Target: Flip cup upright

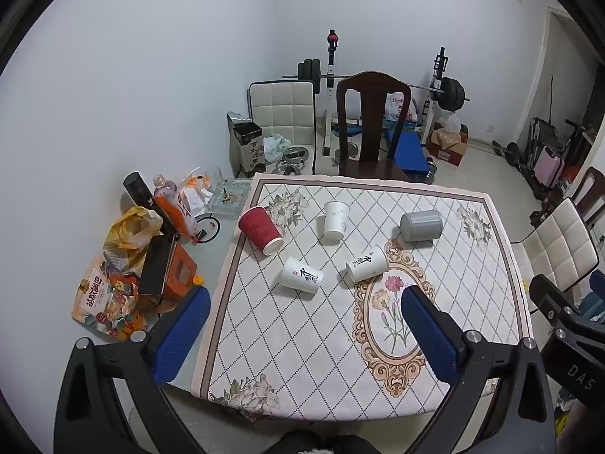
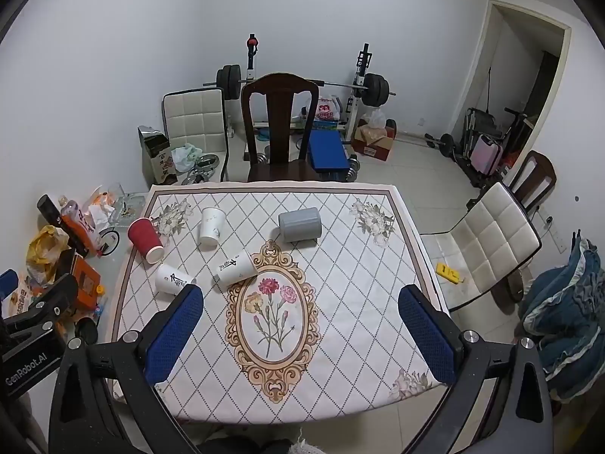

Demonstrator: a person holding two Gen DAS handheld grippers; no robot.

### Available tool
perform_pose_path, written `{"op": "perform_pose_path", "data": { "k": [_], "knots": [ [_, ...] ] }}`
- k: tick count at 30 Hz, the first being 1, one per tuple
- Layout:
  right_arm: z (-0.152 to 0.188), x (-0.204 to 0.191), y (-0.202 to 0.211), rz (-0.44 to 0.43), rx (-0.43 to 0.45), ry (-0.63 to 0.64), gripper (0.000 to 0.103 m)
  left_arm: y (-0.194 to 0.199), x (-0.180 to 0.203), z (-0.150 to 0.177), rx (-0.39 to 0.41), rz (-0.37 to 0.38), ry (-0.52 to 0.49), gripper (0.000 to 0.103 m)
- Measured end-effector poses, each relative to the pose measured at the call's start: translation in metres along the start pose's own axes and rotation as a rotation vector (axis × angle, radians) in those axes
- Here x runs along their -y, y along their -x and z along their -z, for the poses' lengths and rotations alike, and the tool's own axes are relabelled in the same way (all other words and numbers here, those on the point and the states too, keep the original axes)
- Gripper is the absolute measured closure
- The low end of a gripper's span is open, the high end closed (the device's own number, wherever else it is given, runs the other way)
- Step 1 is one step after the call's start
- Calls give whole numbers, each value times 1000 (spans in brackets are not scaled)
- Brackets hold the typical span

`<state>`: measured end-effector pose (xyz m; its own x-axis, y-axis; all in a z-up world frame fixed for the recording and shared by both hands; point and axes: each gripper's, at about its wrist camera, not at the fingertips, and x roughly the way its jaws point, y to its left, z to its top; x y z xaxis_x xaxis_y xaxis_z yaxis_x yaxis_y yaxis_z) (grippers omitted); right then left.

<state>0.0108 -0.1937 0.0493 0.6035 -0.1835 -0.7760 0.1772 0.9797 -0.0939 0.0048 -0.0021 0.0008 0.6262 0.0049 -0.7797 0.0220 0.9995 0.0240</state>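
Several cups lie on their sides on the flowered tablecloth (image 1: 295, 355): a red ribbed cup (image 1: 261, 230), a white cup (image 1: 335, 220) at the back, a grey cup (image 1: 421, 225), and two white cups with black writing (image 1: 301, 275) (image 1: 367, 264). The right wrist view shows the same red cup (image 2: 145, 240), grey cup (image 2: 300, 224) and white cups (image 2: 210, 226) (image 2: 174, 279) (image 2: 234, 268). My left gripper (image 1: 305, 331) is open and empty above the table's near side. My right gripper (image 2: 300, 331) is open and empty over the cloth's flower medallion.
Snack bags, a bottle, a glass ashtray and boxes (image 1: 151, 249) crowd the table's left strip. A dark wooden chair (image 1: 372, 128) stands at the far side and a white padded chair (image 2: 487, 242) to the right. Weight equipment lines the back wall.
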Motion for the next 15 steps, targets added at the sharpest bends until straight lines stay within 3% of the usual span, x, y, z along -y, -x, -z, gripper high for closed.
{"op": "perform_pose_path", "data": {
  "k": [15],
  "knots": [
    [7,-1,-9,6,-6,-9,0,-4,3,1,1,-9,-5,0]
  ]
}}
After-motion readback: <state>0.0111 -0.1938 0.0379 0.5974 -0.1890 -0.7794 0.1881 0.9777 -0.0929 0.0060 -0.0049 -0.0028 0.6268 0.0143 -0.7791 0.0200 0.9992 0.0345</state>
